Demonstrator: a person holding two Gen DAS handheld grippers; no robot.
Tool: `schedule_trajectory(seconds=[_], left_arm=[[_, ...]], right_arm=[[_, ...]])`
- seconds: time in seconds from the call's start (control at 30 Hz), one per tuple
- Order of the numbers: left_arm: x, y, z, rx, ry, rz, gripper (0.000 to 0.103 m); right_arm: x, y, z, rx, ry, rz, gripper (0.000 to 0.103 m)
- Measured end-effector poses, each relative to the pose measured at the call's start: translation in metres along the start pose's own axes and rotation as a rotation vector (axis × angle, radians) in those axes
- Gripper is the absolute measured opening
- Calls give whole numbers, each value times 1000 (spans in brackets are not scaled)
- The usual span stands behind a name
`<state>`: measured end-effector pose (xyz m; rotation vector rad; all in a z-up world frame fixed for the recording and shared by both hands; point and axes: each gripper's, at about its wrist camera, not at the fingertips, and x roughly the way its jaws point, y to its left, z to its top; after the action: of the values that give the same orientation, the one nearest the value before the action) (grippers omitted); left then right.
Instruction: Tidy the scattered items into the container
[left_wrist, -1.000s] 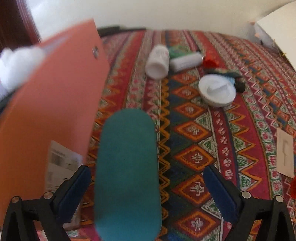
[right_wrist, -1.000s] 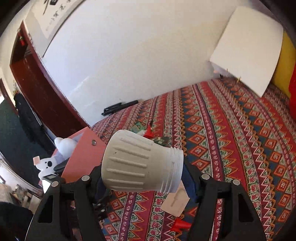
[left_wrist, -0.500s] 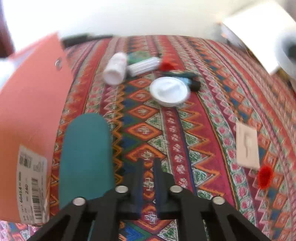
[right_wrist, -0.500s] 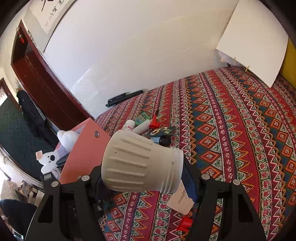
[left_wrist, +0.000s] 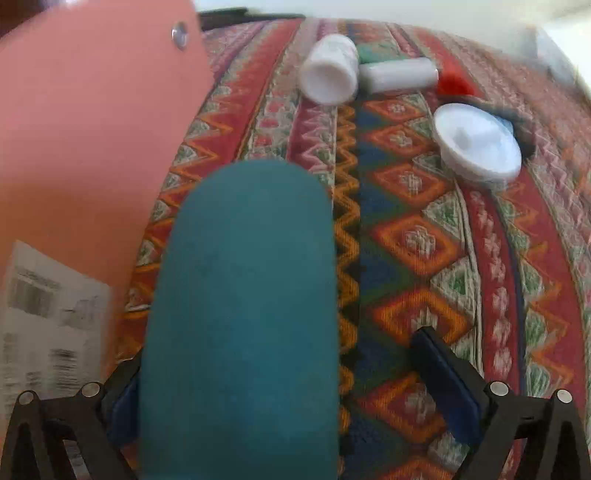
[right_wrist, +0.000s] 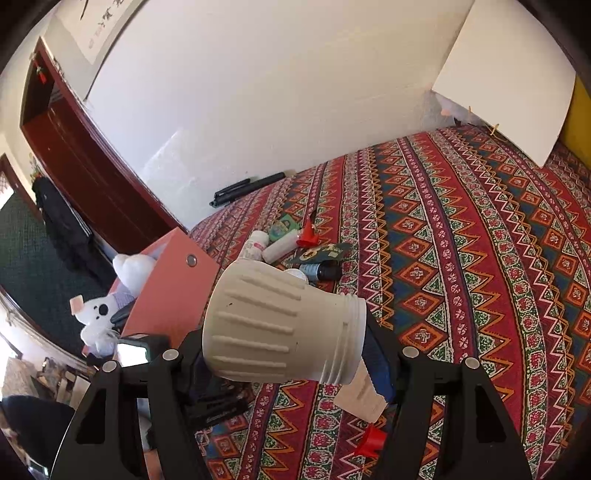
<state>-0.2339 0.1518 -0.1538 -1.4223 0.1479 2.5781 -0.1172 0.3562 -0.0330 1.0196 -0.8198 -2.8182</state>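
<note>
Left gripper jaws opening, spread wide around teal oblong case; case between them, left pad close against its side, right pad clearly apart from it; no firm grip visible; case lying on patterned cloth just beside orange box; frame blurred, exact contact hard to tell.

Right gripper clamped on ribbed white jar, jar sideways, threaded mouth toward right pad, held clear above cloth; not yet over box.

Orange box at left edge of cloth, open top; white plush toys plus something dark already inside; looks like part of the tidy done.

Left on cloth, clustered well beyond case: white bottle, white ribbed tube, green packet, red cone, dark card, small dark-capped bottle, white round lid; nearer right gripper: beige card and second red cone.

Estimate: under halfway; two items in hand or nearly so, roughly nine loose; next up probably jar into box, then case.
</note>
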Motion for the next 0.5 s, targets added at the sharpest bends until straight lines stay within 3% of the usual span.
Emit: schedule_trajectory(seconds=[0.03, 0.07, 0.1, 0.17, 0.3, 0.5], left_arm=[[-1, 0, 2, -7, 16, -8, 96], [-6, 0, 4, -16, 16, -34, 71], [-11, -1, 5, -17, 15, -67, 67], [-21, -12, 5, 2, 36, -171, 67], [-59, -55, -3, 174, -62, -146, 67], [-120, -73, 11, 218, -192, -218, 67]], right_arm=[[0, 0, 0, -3, -1, -1, 71], [0, 0, 0, -4, -2, -2, 71], [0, 0, 0, -5, -3, -3, 71], [1, -2, 0, -4, -7, -7, 71], [-2, -2, 2, -2, -20, -7, 71], [-10, 4, 2, -12, -55, -13, 71]])
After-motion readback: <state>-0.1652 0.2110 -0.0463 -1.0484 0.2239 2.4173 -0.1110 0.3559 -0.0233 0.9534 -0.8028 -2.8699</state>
